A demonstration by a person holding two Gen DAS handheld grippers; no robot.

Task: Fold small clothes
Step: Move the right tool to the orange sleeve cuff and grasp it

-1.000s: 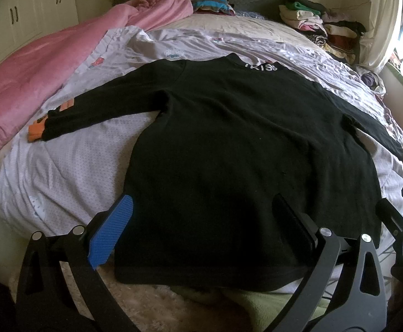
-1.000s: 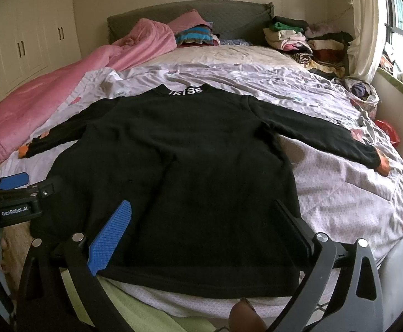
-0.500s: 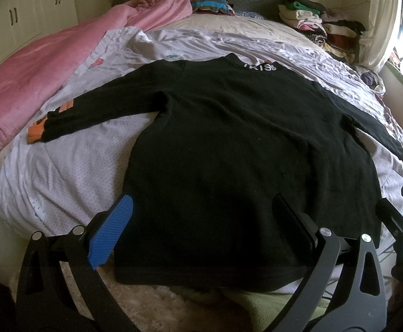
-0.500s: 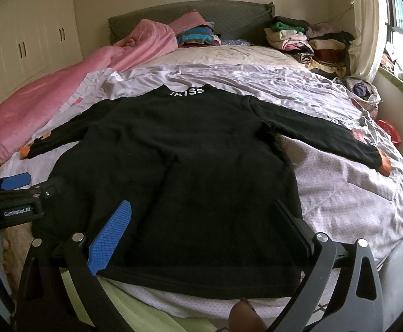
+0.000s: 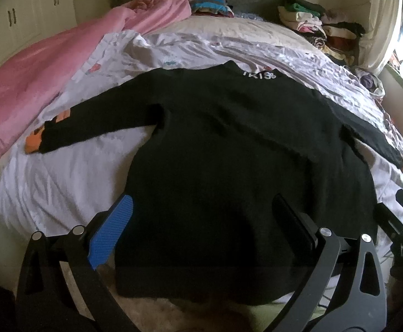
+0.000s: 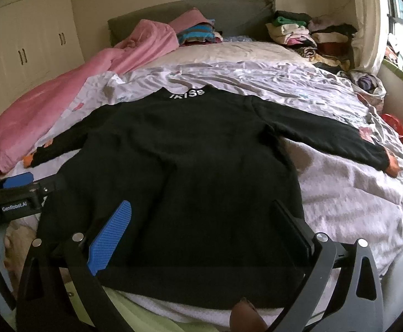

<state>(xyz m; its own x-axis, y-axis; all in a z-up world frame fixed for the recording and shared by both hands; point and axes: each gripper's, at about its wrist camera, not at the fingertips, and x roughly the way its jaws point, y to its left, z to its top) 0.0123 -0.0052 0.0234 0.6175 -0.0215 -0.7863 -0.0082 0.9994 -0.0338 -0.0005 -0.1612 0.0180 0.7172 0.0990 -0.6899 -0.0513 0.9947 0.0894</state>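
A: How are the two grippers sitting relative to the sweater?

B: The left gripper (image 5: 201, 224) is hovering low over the hem end of the black sweater (image 5: 229, 166), pointing along it toward the collar. Its fingers are standing wide apart, holding nothing. The blue pad (image 5: 111, 231) is lying over the sweater's left edge, and the dark finger (image 5: 292, 221) is over the body nearer the right side.

A: And the right one?

B: The right gripper (image 6: 198, 227) is posing the same way, level and aimed up the sweater from the hem, with its fingers spread and empty. Both of its fingers are showing against the lower part of the sweater's body. Whether any finger is touching the cloth, I cannot tell.

A: Are they seeing each other?

B: Yes. The left gripper is showing at the left edge of the right wrist view, beside the sweater's lower left corner, and part of the right gripper is showing at the far right of the left wrist view.

A: Where is the sweater lying?

B: It is lying flat on the pale bedsheet (image 6: 353, 188), collar away from the grippers, both sleeves stretching outward with orange cuffs (image 6: 392, 166) at the ends. The hem is reaching the near edge of the bed.

A: Anything around the sweater?

B: A pink blanket (image 5: 35, 83) is bunching beyond the left sleeve, and stacks of folded clothes (image 6: 306, 33) are sitting past the collar, by the headboard (image 6: 190, 8).
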